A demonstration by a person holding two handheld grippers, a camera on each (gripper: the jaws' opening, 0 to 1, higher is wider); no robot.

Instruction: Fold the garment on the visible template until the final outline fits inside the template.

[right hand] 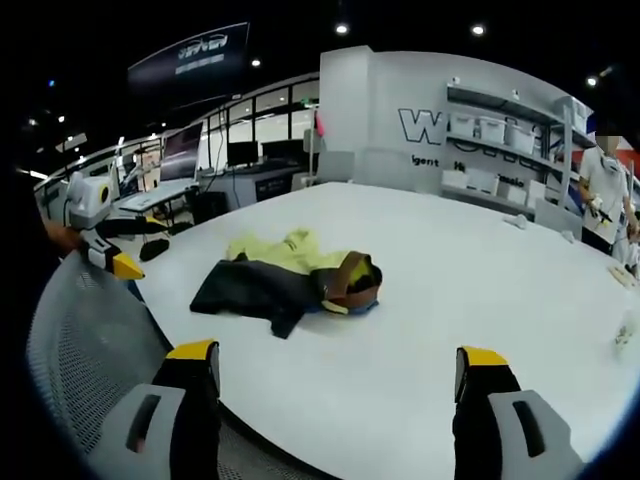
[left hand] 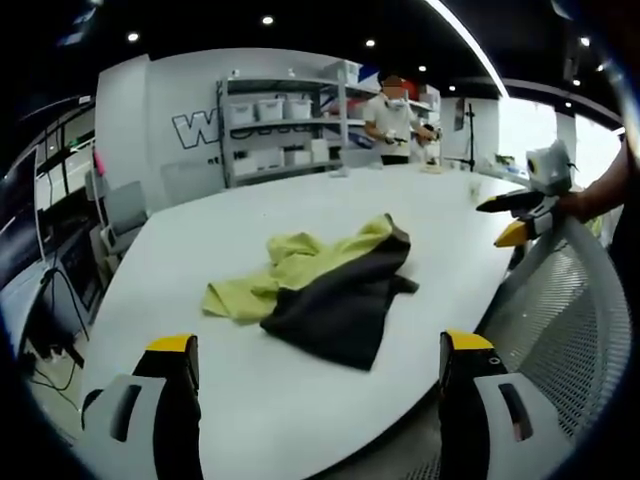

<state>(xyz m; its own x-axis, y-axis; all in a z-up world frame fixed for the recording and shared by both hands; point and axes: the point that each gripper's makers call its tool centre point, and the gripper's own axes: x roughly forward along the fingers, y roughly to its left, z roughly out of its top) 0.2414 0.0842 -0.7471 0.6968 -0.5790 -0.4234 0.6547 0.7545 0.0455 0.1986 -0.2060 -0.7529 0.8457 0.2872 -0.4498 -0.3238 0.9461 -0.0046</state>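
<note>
A crumpled garment, yellow-green with a large black part, lies on the white table near its middle. In the right gripper view the same garment shows a brown and blue bit at its right end. My left gripper is open, its yellow-tipped jaws wide apart short of the garment, touching nothing. My right gripper is open too and well back from the cloth. A hand holds the right gripper at the table's edge in the left gripper view. The left gripper shows at the left in the right gripper view.
A grey mesh chair back stands between me and the table edge, seen again as the mesh chair back. Shelves with white boxes line the far wall. A person stands beyond the table. Desks with monitors sit far left.
</note>
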